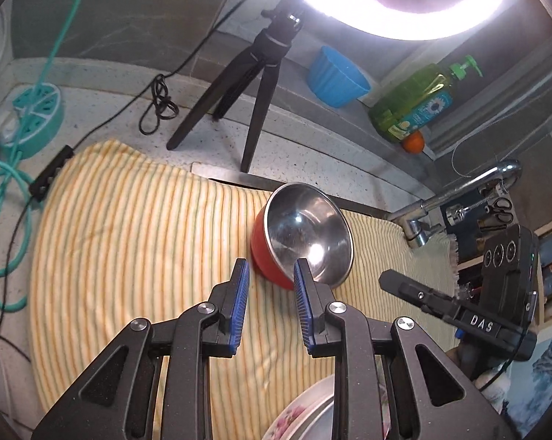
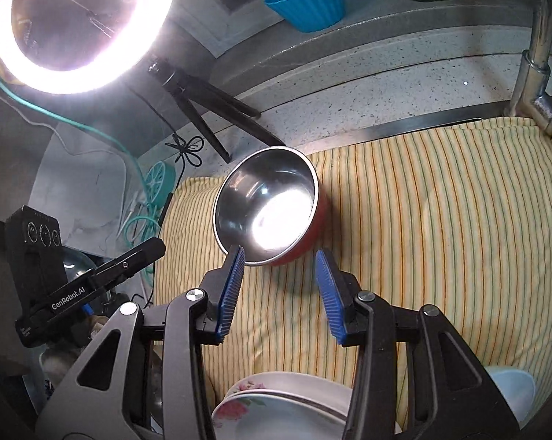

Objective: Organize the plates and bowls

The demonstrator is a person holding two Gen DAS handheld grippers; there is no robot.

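Observation:
A bowl (image 1: 301, 234), red outside and steel inside, lies tilted on the yellow striped cloth (image 1: 129, 242). My left gripper (image 1: 270, 267) hovers just in front of it, open by a narrow gap with nothing between its blue pads. In the right wrist view the same bowl (image 2: 268, 201) sits just beyond my right gripper (image 2: 280, 253), whose jaws stand open and empty, the left pad close to the rim. A stack of floral plates (image 2: 276, 407) lies under the right gripper near the cloth's front edge. The plates' rim (image 1: 301, 414) also shows under the left gripper.
A lit ring light (image 1: 393, 3) on a black tripod (image 1: 254, 91) stands behind the cloth. A blue fluted bowl (image 1: 336, 77), a green soap bottle (image 1: 419, 99) and an orange sit on the back ledge. A faucet (image 2: 540, 84) is at the right, teal cables (image 1: 4, 201) at the left, a pale bowl (image 2: 510, 385) at the front right.

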